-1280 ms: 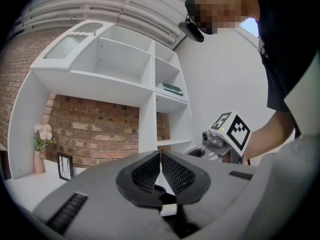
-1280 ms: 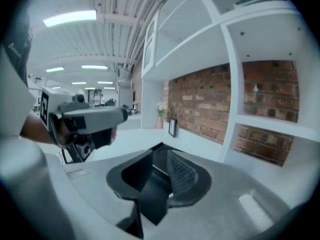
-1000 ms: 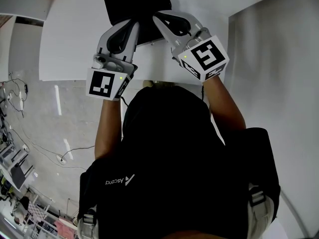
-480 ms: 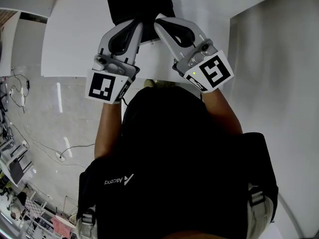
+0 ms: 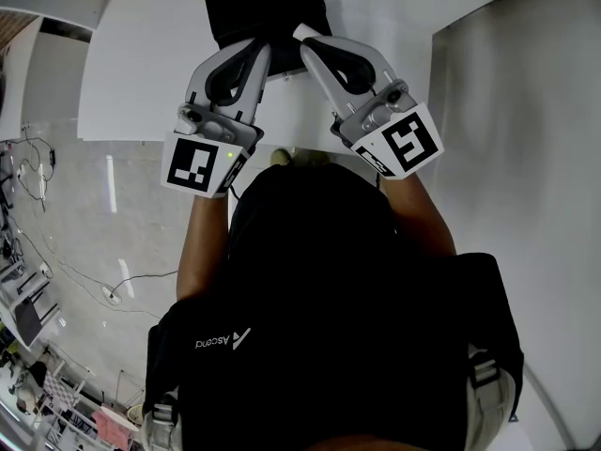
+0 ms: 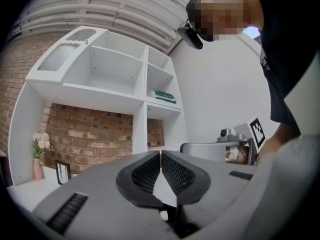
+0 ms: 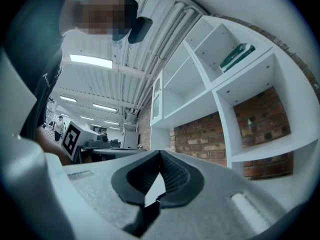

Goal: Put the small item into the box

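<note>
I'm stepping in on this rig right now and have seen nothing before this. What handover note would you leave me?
Left gripper: shut, nothing between its jaws.
Right gripper: shut, also empty.
Both tips are at the near edge of the black box on the white table.
Small item: in no view. The box's inside cannot be made out, so I cannot tell whether it is in.
Left: check the box; if the item is missing, find it and put it in.
</note>
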`<control>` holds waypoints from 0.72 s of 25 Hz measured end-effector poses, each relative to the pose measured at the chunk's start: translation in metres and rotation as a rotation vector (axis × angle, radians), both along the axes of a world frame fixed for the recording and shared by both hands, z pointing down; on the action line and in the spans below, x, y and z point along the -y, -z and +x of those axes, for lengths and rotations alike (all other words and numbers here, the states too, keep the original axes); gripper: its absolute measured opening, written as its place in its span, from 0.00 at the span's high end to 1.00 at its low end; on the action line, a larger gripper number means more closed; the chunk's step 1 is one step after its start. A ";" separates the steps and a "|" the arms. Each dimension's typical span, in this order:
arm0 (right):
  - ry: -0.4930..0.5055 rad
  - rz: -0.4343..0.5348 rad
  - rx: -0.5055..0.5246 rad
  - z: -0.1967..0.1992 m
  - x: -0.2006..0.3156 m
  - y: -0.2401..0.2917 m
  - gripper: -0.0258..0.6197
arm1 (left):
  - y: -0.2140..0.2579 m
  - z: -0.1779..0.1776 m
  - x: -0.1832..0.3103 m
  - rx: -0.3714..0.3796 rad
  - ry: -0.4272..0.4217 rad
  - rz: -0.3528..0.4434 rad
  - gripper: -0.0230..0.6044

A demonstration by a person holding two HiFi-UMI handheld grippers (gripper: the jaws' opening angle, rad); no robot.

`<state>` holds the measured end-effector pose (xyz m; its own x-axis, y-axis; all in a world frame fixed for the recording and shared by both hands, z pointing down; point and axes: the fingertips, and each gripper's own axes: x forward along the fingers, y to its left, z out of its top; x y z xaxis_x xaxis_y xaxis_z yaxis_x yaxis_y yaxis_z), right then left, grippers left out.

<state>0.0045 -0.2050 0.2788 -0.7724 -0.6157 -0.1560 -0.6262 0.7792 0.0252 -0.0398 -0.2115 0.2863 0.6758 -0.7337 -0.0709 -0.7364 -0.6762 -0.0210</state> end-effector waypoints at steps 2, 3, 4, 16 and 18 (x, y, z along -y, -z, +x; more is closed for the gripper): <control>-0.002 -0.001 0.000 0.001 -0.001 0.000 0.96 | 0.000 0.000 0.000 0.000 -0.001 -0.002 0.95; -0.003 -0.002 0.000 0.001 -0.001 0.000 0.96 | 0.000 0.000 0.000 0.001 -0.003 -0.002 0.95; -0.003 -0.003 -0.001 0.001 -0.001 -0.001 0.96 | 0.000 0.000 0.000 0.001 -0.005 -0.003 0.95; -0.004 -0.011 -0.007 0.004 0.000 -0.010 0.96 | -0.006 0.000 0.000 0.002 -0.015 0.000 0.95; -0.008 -0.012 -0.006 0.005 0.001 -0.010 0.96 | -0.006 0.000 0.000 -0.002 -0.014 0.000 0.95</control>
<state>0.0100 -0.2057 0.2891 -0.7683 -0.6237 -0.1440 -0.6324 0.7744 0.0199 -0.0398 -0.2119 0.2921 0.6858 -0.7242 -0.0722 -0.7269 -0.6864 -0.0193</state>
